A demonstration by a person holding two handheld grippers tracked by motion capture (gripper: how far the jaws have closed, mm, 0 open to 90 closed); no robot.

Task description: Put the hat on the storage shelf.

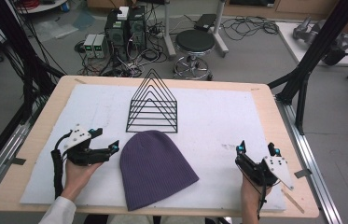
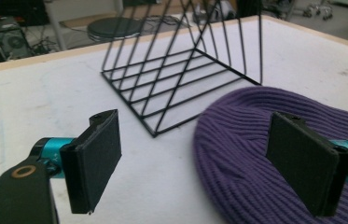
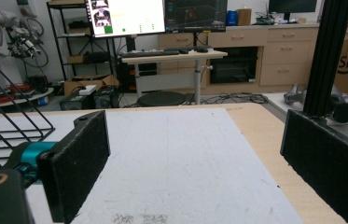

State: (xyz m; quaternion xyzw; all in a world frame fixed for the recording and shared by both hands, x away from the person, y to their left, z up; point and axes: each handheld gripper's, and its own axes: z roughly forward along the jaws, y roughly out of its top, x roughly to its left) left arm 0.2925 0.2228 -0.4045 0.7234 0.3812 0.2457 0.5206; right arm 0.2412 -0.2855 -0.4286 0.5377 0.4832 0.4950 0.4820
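a: the purple beanie lies flat on the tabletop, just in front of the wire rack. what can go wrong?

b: the left gripper is beside its edge, jaws spread wide and holding nothing — i think it may pinch only one knit layer, so the beanie slides or bunches.

a: and the right gripper?

b: also wide open, empty, well apart from the beanie — a late grab could drag it against the rack.
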